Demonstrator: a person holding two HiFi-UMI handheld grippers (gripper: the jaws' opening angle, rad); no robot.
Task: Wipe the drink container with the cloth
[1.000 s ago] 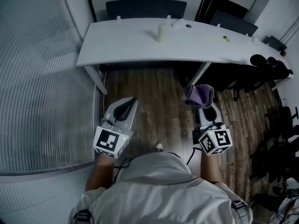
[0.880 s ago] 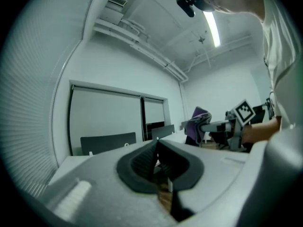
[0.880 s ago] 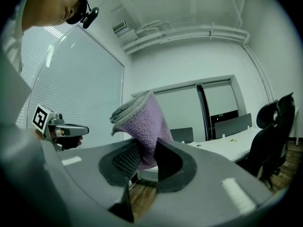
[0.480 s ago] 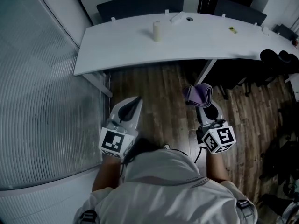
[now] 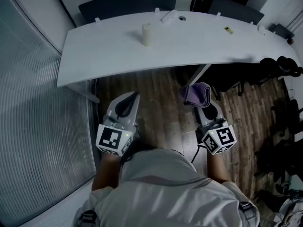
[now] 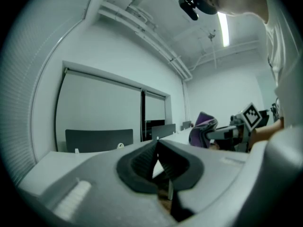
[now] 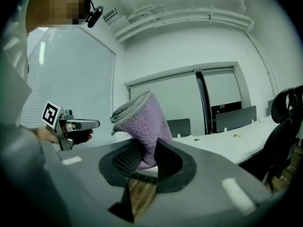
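A pale cylindrical drink container (image 5: 147,34) stands upright on the long white table (image 5: 199,46), well ahead of both grippers. My right gripper (image 5: 200,103) is shut on a folded purple cloth (image 5: 198,94), which bulges up beyond the jaws; the same cloth (image 7: 141,125) fills the middle of the right gripper view. My left gripper (image 5: 129,100) is shut with nothing between its jaws, held over the wooden floor left of the right one. In the left gripper view the jaws meet at a point (image 6: 157,148), and the cloth (image 6: 202,126) shows at the right.
A small white object (image 5: 169,17) and a dark round item (image 5: 182,18) lie at the table's far edge, a small yellow thing (image 5: 228,30) further right. Dark chairs (image 5: 279,66) stand at the right. A ribbed glass wall (image 5: 33,126) runs along the left. Table legs (image 5: 199,74) stand ahead.
The view has shifted: the table and container now sit further left and nearer in the frame. Both grippers keep their pose and grip, the cloth still in the right one.
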